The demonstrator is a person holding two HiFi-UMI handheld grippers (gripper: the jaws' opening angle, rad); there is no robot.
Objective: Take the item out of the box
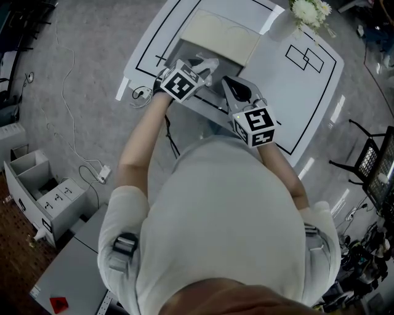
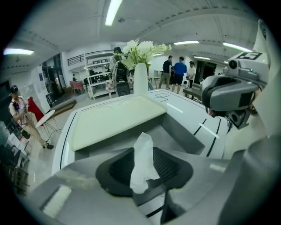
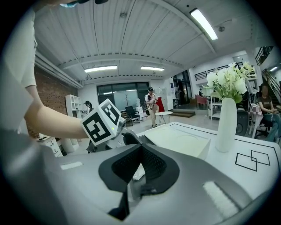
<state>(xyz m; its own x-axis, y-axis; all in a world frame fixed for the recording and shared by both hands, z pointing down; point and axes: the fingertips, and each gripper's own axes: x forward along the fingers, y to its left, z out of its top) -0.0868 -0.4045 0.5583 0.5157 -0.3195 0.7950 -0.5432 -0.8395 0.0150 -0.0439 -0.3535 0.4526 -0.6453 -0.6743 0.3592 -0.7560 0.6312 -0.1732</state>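
Note:
A grey box (image 1: pixel 203 58) stands on the white table with its cream lid (image 1: pixel 220 35) swung back. Above its near edge is my left gripper (image 1: pixel 208 64). In the left gripper view, a white tissue (image 2: pixel 141 160) stands upright between the left gripper's (image 2: pixel 142 171) dark pads, which are slightly apart. The box interior (image 2: pixel 175 132) lies behind it. My right gripper (image 1: pixel 228 84) hovers just right of the left one. Its pads meet along a seam in the right gripper view (image 3: pixel 140 165), with nothing between them.
A white vase of flowers (image 1: pixel 309 12) stands at the table's far right (image 3: pixel 227 125). Black outlines mark the tabletop (image 1: pixel 305 58). On the floor to the left lie cables, a power strip (image 1: pixel 102 174) and grey open drawers (image 1: pixel 37 191). People stand in the background.

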